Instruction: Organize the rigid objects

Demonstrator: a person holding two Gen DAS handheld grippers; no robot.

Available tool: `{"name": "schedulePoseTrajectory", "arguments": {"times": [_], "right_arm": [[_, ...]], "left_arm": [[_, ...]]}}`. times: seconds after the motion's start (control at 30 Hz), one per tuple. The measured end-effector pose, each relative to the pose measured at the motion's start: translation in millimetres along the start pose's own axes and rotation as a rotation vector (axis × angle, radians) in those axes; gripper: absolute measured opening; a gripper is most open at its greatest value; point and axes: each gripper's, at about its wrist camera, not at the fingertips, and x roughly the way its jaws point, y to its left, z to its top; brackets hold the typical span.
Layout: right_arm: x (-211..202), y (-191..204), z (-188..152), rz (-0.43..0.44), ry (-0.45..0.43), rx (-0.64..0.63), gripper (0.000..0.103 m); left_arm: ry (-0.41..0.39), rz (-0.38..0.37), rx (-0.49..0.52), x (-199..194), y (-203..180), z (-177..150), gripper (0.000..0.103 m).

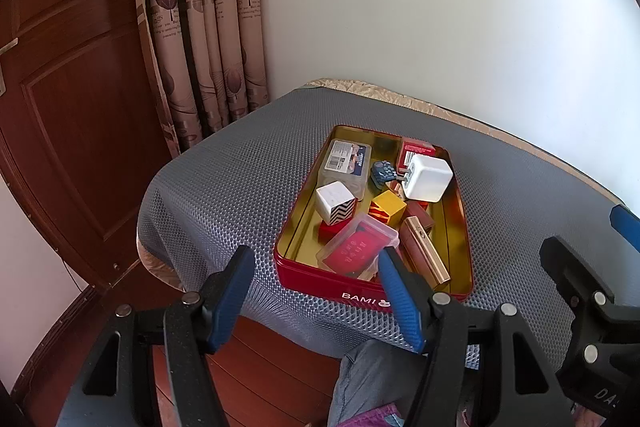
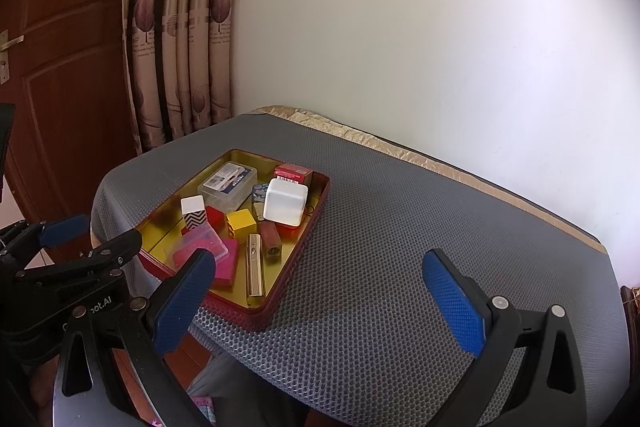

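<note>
Stock of the red tin (image 1: 320, 277), which sits on the grey mesh-covered counter (image 1: 224, 187) near its front left corner; all the small goods lie inside it in a loose heap.

- White charger cube (image 1: 428, 177): perched on top of the pile at the far right. Smooth, hard plastic, likely slippery; I would take it across two flat opposite faces.
- Zigzag-printed block (image 1: 336, 203) and yellow block (image 1: 387, 209): mid-tin, tilted. They look like light, stiff wood with square faces, easy to pinch.
- Clear labelled case (image 1: 345, 167): far left corner. Thin plastic, may flex; grip across the short sides.
- Clear box with a red insert (image 1: 358, 251): near edge, leaning. Same caution.
- Gold lighter-like bar (image 1: 424, 253): near right, lying long. Metal, probably the heaviest and slickest; hold it across the narrow width near the middle.
- Red carton (image 1: 414, 151): far corner, partly hidden behind the charger. Cardboard, crushable.

My left claw (image 1: 316, 301) hangs released and empty just short of the tin's near wall. My right claw (image 2: 324, 303) is likewise spread wide and empty, over bare mesh to the tin's right.
</note>
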Motion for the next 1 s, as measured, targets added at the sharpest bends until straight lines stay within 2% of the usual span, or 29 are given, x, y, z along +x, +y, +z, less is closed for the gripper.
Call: {"name": "schedulePoseTrajectory", "arguments": {"times": [1.0], "right_arm": [[3.9, 0.1, -0.3, 0.019, 0.015, 0.005, 0.103]], "left_arm": [[0.016, 0.000, -0.002, 0.9, 1.5, -1.3, 0.066]]}}
